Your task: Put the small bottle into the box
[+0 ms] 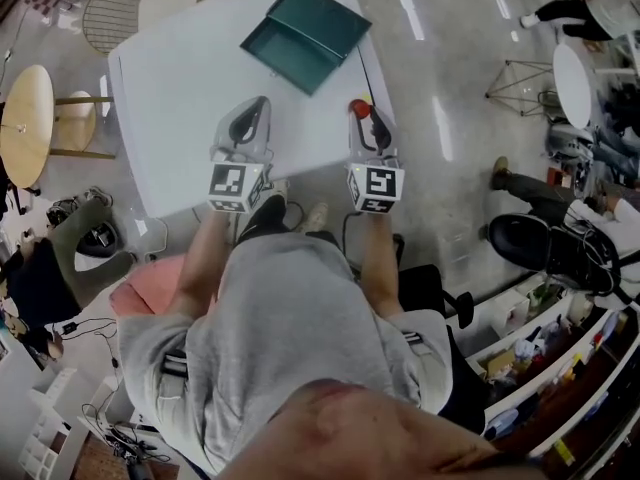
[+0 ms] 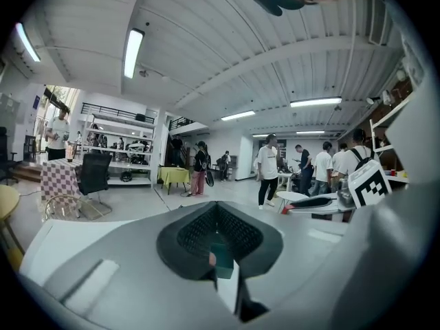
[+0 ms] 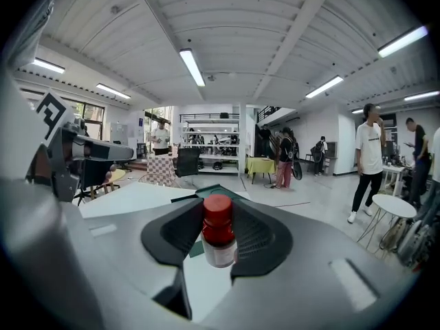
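The small bottle (image 3: 218, 238) with the red cap is pinched tight in the right gripper (image 1: 363, 118), above the white table (image 1: 190, 88). The left gripper (image 2: 221, 256) has its jaws a little apart and holds nothing. The green box (image 1: 305, 36) lies open at the far side of the table. People (image 3: 369, 158) stand around the big room.
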Motion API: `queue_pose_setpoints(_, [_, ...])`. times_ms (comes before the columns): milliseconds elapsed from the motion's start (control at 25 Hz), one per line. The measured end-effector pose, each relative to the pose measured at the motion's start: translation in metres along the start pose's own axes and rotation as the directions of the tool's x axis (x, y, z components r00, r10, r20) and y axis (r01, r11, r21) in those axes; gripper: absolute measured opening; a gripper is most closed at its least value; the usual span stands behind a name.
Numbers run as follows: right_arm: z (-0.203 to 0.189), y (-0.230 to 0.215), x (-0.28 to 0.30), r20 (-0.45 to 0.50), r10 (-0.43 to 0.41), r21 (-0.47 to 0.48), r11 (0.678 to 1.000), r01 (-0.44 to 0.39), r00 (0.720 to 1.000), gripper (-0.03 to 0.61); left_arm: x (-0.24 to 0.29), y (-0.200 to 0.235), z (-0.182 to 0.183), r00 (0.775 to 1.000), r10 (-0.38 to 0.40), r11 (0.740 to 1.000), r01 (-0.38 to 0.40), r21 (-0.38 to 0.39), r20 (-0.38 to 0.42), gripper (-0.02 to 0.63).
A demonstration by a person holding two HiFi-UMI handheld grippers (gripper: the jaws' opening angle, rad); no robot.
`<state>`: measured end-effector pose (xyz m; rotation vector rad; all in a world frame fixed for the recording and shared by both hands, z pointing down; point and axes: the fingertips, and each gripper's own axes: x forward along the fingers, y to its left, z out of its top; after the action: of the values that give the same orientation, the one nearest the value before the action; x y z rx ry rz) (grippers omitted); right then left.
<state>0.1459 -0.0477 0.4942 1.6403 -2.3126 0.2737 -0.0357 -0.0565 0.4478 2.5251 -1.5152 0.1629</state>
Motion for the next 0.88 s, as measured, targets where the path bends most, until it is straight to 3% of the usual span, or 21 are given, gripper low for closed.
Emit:
queue_pose_setpoints(320, [0.04,0.034,0.013,0.05,-0.003,-0.03,1.0,0.004,0.999,0.13,-0.013,0.036,0.018,1.0,-0.006,1.0,0.006,0.003,0.029,0.012])
queue_pose_setpoints(880, [0.077,0.075,0.037,0.103,0.008,-0.062,0.998,-0.001,0.995,0.13,-0.023,0.081,0.026,0.998,-0.009,1.0,0.009,0.004,0.063,0.012])
